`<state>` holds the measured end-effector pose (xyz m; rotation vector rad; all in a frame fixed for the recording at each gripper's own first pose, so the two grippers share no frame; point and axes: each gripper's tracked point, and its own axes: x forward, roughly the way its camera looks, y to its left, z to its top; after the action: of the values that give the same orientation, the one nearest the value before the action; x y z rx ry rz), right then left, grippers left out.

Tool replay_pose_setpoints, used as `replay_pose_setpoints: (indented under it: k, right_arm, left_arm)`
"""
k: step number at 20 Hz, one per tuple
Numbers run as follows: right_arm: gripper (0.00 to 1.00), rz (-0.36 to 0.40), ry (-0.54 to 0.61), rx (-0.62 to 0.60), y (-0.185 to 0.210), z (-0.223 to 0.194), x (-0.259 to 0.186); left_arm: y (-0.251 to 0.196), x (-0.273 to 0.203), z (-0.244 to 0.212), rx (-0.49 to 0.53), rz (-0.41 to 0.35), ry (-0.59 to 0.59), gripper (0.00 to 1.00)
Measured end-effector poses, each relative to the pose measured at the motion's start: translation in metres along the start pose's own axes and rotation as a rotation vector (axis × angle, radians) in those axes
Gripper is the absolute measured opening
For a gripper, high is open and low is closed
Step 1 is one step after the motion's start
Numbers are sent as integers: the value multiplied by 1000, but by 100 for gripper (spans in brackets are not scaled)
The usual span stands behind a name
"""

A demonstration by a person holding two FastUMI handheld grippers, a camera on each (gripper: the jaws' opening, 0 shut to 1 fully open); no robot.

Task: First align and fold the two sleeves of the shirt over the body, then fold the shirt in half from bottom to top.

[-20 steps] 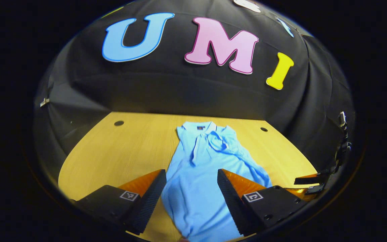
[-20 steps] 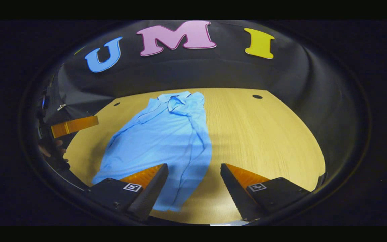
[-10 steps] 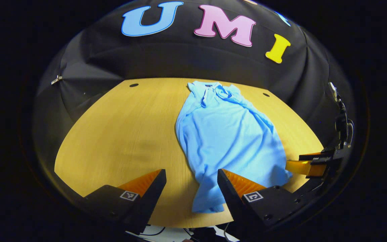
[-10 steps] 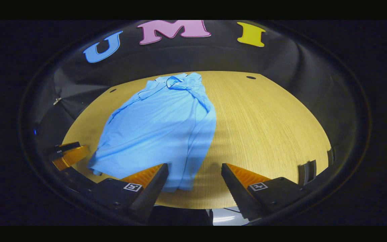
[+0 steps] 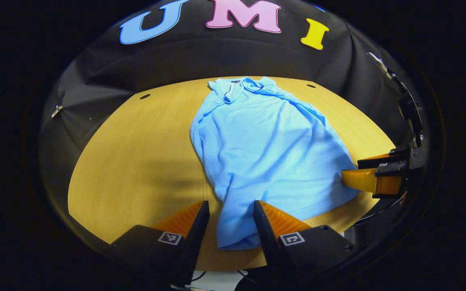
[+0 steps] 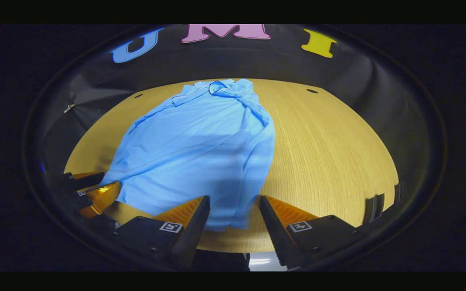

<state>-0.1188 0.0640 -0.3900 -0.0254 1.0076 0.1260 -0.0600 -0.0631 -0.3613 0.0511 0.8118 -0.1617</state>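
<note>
One light blue shirt [image 5: 269, 153] lies lengthwise on one wooden worktop [image 5: 136, 161], its collar [image 5: 241, 84] toward the booth's far wall and its hem toward the near edge. Both sleeves appear folded in over the body, the cloth rumpled along its edges and not yet folded bottom to top. Two round holes [image 5: 145, 96] mark the worktop's far corners. Two tongs face the hem side by side. The left tongs [image 5: 227, 210] hover at the near edge with their jaws apart, a narrow gap between them, and the shirt's lower left corner showing in that gap; whether the fingers touch the cloth cannot be told. In the right gripper view, the right tongs [image 6: 231, 204] are likewise parted above the shirt's lower right corner, gripping nothing that can be seen. In the left gripper view the right tongs reach in from the right, their tips just beside the hem's right corner.
</note>
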Motion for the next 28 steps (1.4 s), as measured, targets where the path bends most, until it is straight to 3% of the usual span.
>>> replay_pose_setpoints:
  k: [1,3,4,5,6,8,9,10,11,18,23,28]
  right_arm:
    - [71,8,3,2,1,0,1]
    - [26,13,8,32,0,2,2]
    - [25,21,9,28,2,3,2]
    - [29,29,12,38,2,3,3]
    - [7,25,13,62,0,5,-1]
    - [7,41,15,54,3,4,3]
    - [7,52,14,48,4,5,3]
    - [1,62,17,49,3,4,3]
    - [7,72,14,57,3,5,3]
    - [7,98,37,88,-1,13,0]
    - [6,113,-73,-6,5,70,-17]
    - [2,147,-156,3,10,138,-20]
  left_arm:
    - [-3,0,0,-8,-5,8,69]
    - [-7,1,2,-17,-12,18,46]
    - [-10,1,3,-21,-18,20,29]
    - [-13,2,3,-27,-28,27,27]
    - [-13,3,5,-35,-29,30,15]
    - [-13,2,6,-67,-37,44,7]
    - [-12,2,6,-86,-44,48,7]
    - [-12,2,7,-103,-50,50,7]
    - [-12,1,7,-109,-52,55,7]
    - [-16,-14,35,-90,-45,38,6]
    - [-9,-24,85,-78,-33,-32,6]
    - [2,-32,142,-72,-12,-102,6]
